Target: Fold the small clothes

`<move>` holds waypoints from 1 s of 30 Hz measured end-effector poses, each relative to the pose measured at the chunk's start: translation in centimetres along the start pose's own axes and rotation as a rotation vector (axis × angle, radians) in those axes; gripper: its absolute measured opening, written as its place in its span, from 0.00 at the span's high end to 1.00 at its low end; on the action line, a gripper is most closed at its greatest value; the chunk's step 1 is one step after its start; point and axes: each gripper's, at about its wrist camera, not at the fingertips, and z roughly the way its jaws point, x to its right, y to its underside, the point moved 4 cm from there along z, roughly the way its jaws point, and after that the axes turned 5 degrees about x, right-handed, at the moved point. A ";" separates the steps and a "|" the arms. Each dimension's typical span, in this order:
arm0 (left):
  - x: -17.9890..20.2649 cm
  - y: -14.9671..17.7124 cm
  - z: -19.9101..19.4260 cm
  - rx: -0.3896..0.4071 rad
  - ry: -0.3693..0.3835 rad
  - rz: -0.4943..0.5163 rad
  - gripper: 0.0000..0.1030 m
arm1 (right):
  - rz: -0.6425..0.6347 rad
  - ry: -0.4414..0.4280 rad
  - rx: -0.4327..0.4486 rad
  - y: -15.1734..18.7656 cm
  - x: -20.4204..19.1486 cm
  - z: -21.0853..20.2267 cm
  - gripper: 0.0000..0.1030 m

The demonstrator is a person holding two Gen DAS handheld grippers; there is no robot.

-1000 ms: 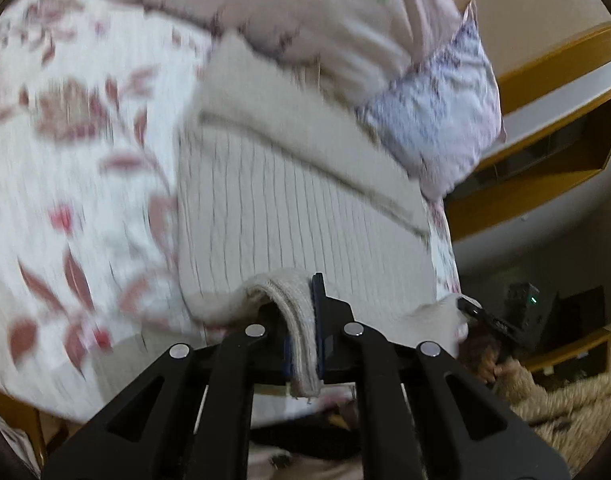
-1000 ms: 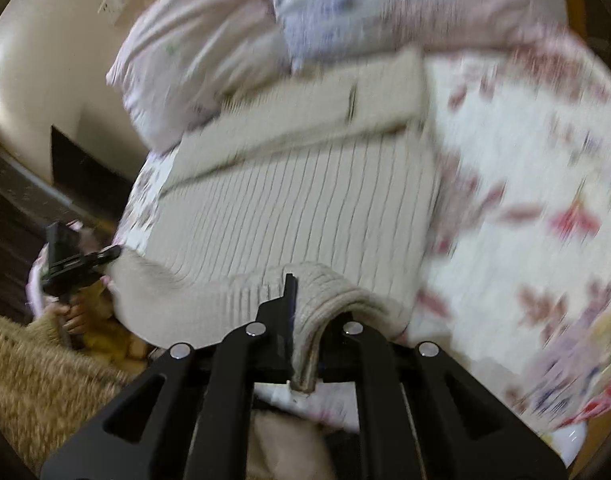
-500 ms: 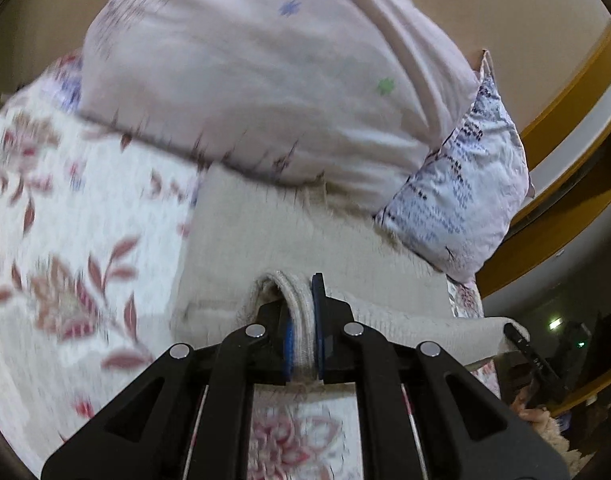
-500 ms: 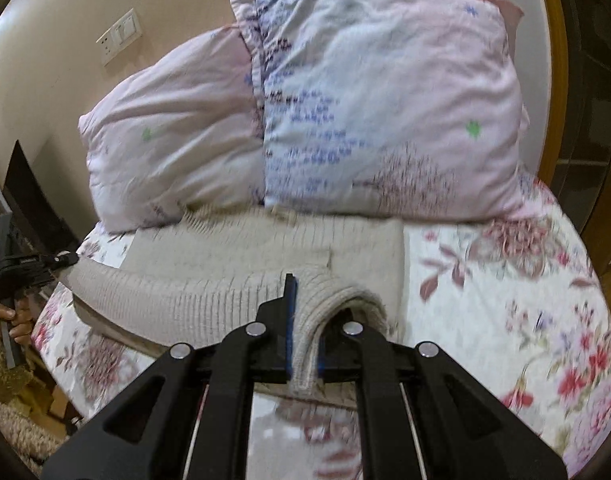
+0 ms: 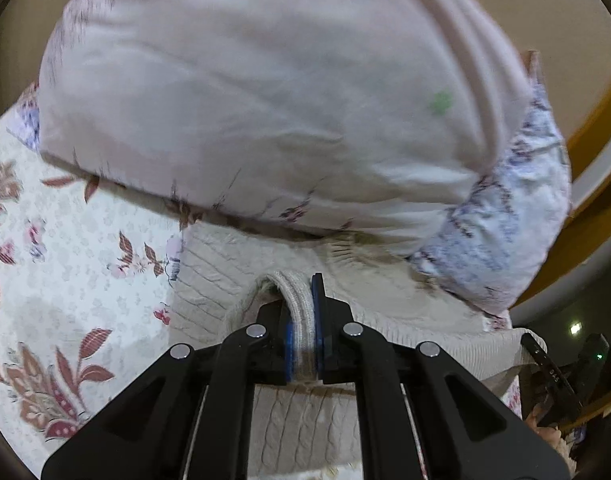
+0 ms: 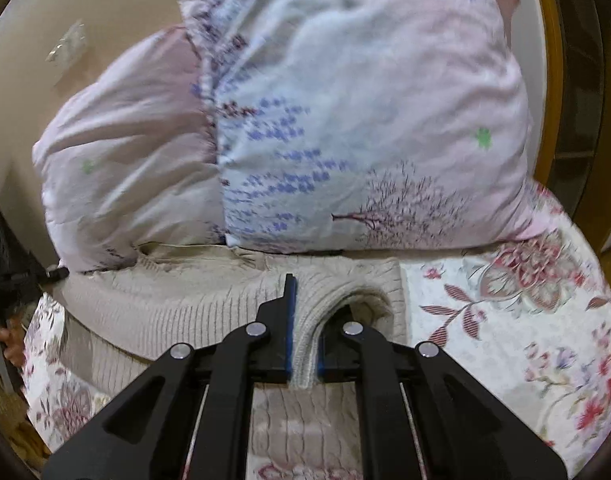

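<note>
Pillows are crowding the knit sweater on the bed.
Left tool and right tool are each pinching a sweater edge tight.

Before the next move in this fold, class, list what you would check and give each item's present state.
1. Left gripper shut on the sweater hem: ok.
2. Right gripper shut on the sweater: ok.
3. Lifted edge stretched between both grippers: ok.
4. Edge carried over to the pillows: ok.
5. Bedsheet beside the sweater free of clutter: ok.
6. Bottom layer smooth underneath: cannot tell.
</note>
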 end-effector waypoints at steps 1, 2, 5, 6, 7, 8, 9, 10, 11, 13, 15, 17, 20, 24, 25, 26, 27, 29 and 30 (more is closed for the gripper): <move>-0.3 0.1 1.0 -0.014 -0.015 -0.013 0.93 | 0.024 0.002 -0.018 0.1 0.3 1.1 0.93; -0.6 0.2 1.6 -0.021 -0.022 -0.021 0.93 | 0.025 0.020 -0.051 0.3 0.6 2.0 0.93; -1.1 0.4 3.4 -0.049 -0.045 -0.043 0.93 | 0.099 0.032 -0.123 0.8 1.8 5.0 0.93; -1.3 0.4 3.9 -0.059 -0.049 -0.051 0.93 | 0.129 0.036 -0.146 1.0 2.2 5.8 0.93; -1.4 0.5 4.3 -0.066 -0.055 -0.057 0.93 | 0.171 0.038 -0.171 1.2 2.8 6.6 0.92; -1.5 0.5 4.5 -0.072 -0.057 -0.061 0.93 | 0.212 0.033 -0.189 1.3 3.2 7.2 0.92; -1.7 0.6 4.9 -0.084 -0.059 -0.067 0.93 | 0.246 0.028 -0.198 1.4 3.6 7.5 0.91; -1.8 0.6 5.2 -0.092 -0.061 -0.073 0.93 | 0.282 0.023 -0.207 1.5 4.0 7.8 0.89; -1.9 0.7 5.4 -0.100 -0.060 -0.081 0.93 | 0.309 0.019 -0.215 1.6 4.2 8.1 0.87; -2.2 0.7 5.7 -0.117 -0.060 -0.108 0.93 | 0.359 0.013 -0.227 1.6 4.8 8.5 0.60; -2.5 0.6 6.0 -0.130 -0.060 -0.133 0.92 | 0.396 0.008 -0.219 1.3 5.2 8.5 0.46; -2.6 0.5 6.1 -0.130 -0.054 -0.156 0.91 | 0.421 0.003 -0.203 0.7 5.5 8.4 0.45; -2.4 0.2 5.7 -0.127 -0.038 -0.168 0.74 | 0.440 -0.003 -0.188 0.2 5.8 7.8 0.45; -2.2 -0.5 3.7 -0.072 -0.056 -0.101 0.41 | 0.418 0.020 -0.168 0.3 6.5 6.0 0.45; -2.2 -0.6 3.2 -0.063 -0.070 -0.074 0.41 | 0.403 0.032 -0.165 0.4 6.8 5.4 0.47; -2.2 -0.6 2.5 -0.057 -0.083 -0.037 0.41 | 0.390 0.042 -0.166 0.5 7.0 4.9 0.49; -2.3 -0.4 1.9 -0.055 -0.092 -0.007 0.41 | 0.377 0.050 -0.168 0.6 7.2 4.4 0.50; -2.8 0.1 1.1 -0.060 -0.106 0.034 0.41 | 0.345 0.065 -0.181 1.4 7.7 3.4 0.53; -3.1 0.4 0.7 -0.067 -0.113 0.051 0.42 | 0.329 0.071 -0.188 1.8 7.8 2.8 0.54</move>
